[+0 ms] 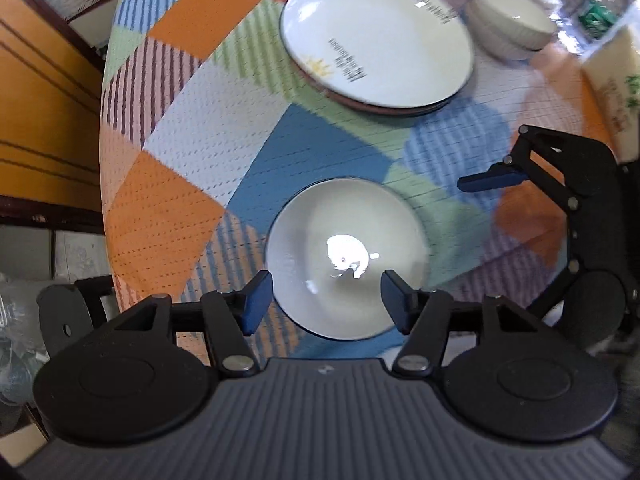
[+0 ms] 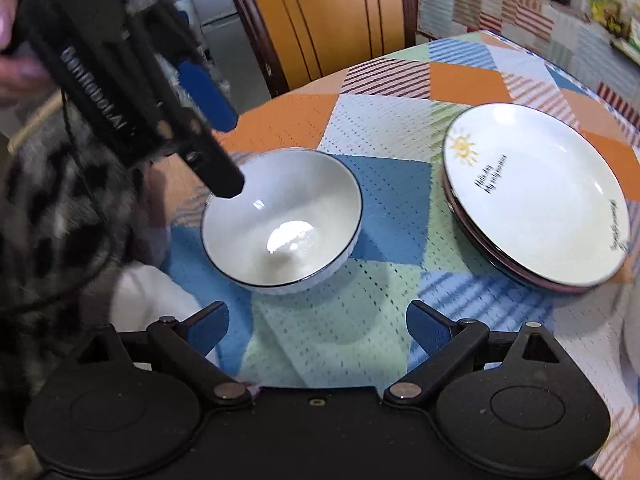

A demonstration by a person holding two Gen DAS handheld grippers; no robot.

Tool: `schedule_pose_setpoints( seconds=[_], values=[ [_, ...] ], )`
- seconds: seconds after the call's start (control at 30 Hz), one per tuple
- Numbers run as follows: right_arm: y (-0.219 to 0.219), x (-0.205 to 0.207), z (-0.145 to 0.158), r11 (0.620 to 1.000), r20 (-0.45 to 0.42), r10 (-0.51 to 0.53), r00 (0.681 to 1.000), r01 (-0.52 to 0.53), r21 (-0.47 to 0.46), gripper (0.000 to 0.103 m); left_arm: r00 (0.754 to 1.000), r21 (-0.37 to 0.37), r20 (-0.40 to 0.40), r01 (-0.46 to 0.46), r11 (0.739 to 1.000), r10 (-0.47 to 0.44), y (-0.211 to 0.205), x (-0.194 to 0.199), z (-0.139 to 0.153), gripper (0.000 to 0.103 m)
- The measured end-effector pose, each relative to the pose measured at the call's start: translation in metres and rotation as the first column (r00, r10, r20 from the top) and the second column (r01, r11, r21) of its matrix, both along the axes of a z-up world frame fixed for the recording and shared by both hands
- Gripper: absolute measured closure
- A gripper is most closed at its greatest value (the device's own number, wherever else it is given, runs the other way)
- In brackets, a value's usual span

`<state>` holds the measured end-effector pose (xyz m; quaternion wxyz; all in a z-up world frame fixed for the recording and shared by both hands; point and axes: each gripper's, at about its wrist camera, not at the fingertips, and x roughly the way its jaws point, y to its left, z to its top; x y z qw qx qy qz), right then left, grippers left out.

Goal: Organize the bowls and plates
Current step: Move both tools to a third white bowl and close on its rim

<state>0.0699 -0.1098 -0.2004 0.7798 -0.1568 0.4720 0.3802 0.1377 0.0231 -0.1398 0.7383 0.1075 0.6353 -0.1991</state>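
Now: lone bowl waits to be picked up

Here the white glazed bowl with a thin dark rim (image 1: pixel 347 258) stands upright and empty near the tabletop's near edge, apart from the other dishes. The left gripper (image 1: pixel 327 300) hangs right above it, jaws parted and holding nothing, one blue pad over each side of the bowl. The right gripper (image 2: pixel 318 330) is also open and empty, just short of the bowl. Toward the far edge lies a stack of white printed plates (image 1: pixel 376 40), a second white bowl (image 1: pixel 512 20) beside it, all on the patchwork-patterned tablecloth (image 1: pixel 192 152). The likely step is fetching this bowl; next, one pad should pass inside the rim, close, and carry it to the other bowl.
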Motion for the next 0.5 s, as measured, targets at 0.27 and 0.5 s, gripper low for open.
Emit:
schedule_pose_setpoints(
  seconds=[0.27,0.5],
  values=[
    [0.017,0.004,-0.028,0.993,0.022,0.056,0.998,-0.058,0.1,0.006,0.994,0.016,-0.038,-0.105,0.994,0.105,0.016,0.014,-0.042,0.051],
    [0.025,0.007,-0.046,0.985,0.025,0.083,0.996,-0.085,0.151,0.007,0.993,0.012,0.024,-0.116,0.993,0.116,0.012,0.007,-0.062,0.071]
  ],
)
